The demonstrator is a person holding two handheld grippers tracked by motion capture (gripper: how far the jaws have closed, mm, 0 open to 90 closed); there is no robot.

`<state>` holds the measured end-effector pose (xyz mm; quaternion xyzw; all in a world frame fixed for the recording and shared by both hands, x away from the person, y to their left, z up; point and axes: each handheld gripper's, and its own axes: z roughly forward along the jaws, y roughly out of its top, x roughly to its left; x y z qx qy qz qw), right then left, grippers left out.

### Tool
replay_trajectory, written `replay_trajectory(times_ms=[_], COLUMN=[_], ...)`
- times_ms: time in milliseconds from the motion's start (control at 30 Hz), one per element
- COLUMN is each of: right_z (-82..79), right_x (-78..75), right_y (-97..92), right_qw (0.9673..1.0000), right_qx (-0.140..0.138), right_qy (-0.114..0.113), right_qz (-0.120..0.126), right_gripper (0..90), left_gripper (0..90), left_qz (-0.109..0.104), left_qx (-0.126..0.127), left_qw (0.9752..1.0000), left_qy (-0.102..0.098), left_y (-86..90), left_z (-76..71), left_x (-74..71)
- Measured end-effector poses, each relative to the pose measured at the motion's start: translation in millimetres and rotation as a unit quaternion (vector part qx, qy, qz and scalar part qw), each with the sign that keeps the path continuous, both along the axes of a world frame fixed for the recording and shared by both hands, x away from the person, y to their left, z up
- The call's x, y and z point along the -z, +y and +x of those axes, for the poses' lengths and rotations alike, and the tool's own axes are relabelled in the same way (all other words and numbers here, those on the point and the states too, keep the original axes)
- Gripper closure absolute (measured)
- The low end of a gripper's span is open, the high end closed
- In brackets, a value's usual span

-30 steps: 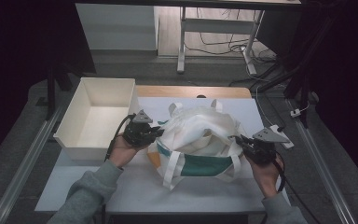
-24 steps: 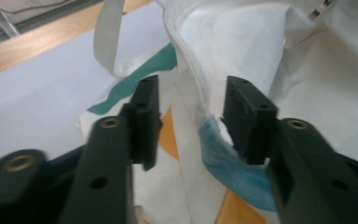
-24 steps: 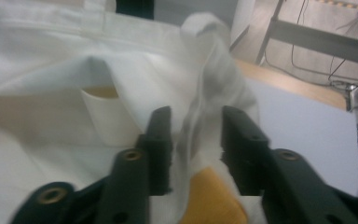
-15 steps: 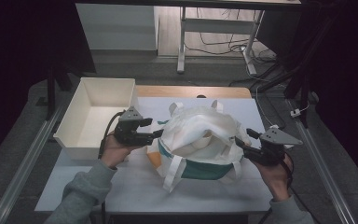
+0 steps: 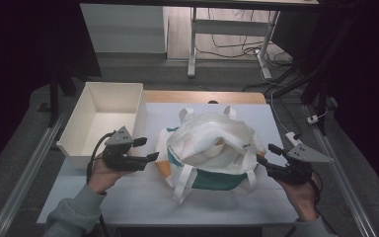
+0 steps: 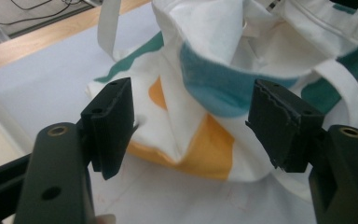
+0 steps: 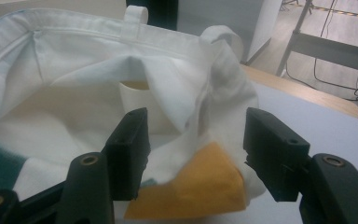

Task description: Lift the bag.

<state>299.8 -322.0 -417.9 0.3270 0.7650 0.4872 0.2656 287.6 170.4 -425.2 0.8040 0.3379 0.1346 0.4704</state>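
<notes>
Bag (image 5: 212, 148) sits mid-table (image 5: 128, 197), mouth up. Box (image 5: 103, 116) stands at table's left edge, just left of bag & a bit farther back. Left gripper (image 5: 150, 149) is left of bag, right gripper (image 5: 265, 154) to its right, both apart from it.

tote bag (image 5: 212, 148): white, teal band, orange patches | box (image 5: 103, 116): cream | table (image 5: 143, 197): white
</notes>
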Motion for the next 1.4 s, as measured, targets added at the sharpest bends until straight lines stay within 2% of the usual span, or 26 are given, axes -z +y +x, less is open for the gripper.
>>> replay_trajectory(times_ms=[233, 400, 533, 633, 833, 1167, 1400], right_z=[-16.5, -19.2, -16.1, -13.6, -9.2, -5.3, -4.4], right_x=[11.3, 26.5, 40.7, 49.6, 66.7, 77.1, 77.4], right_y=[-17.7, -30.0, -30.5, -28.0, -23.6, -16.6, -16.2], right_qw=[0.9997, 0.9992, 0.999, 0.9986, 0.9971, 0.9954, 0.9953], right_qx=[0.019, 0.031, 0.03, 0.023, 0.017, 0.007, 0.008], right_qy=[0.007, 0.021, 0.034, 0.041, 0.057, 0.061, 0.061], right_qz=[0.013, 0.013, -0.006, -0.024, -0.047, -0.073, -0.075], right_gripper=[41.0, 41.2, 41.3, 41.5, 41.8, 42.0, 42.0], left_gripper=[32.5, 32.8, 32.8, 32.9, 32.9, 32.6, 32.6], left_qz=[0.005, 0.002, 0.009, 0.002, 0.018, 0.029, 0.028], left_qx=[-0.003, -0.014, -0.03, -0.043, -0.057, -0.065, -0.066], left_qw=[1.0, 0.9998, 0.9992, 0.9985, 0.997, 0.9956, 0.9956], left_qy=[0.006, 0.014, 0.024, 0.035, 0.049, 0.06, 0.061], left_y=[8.1, 17.2, 25.7, 31.5, 37.3, 40.4, 41.1], left_z=[-21.3, -28.3, -30.2, -31.6, -31.0, -29.3, -28.7], left_x=[20.7, 33.9, 45.4, 53.1, 65.7, 74.7, 75.1])
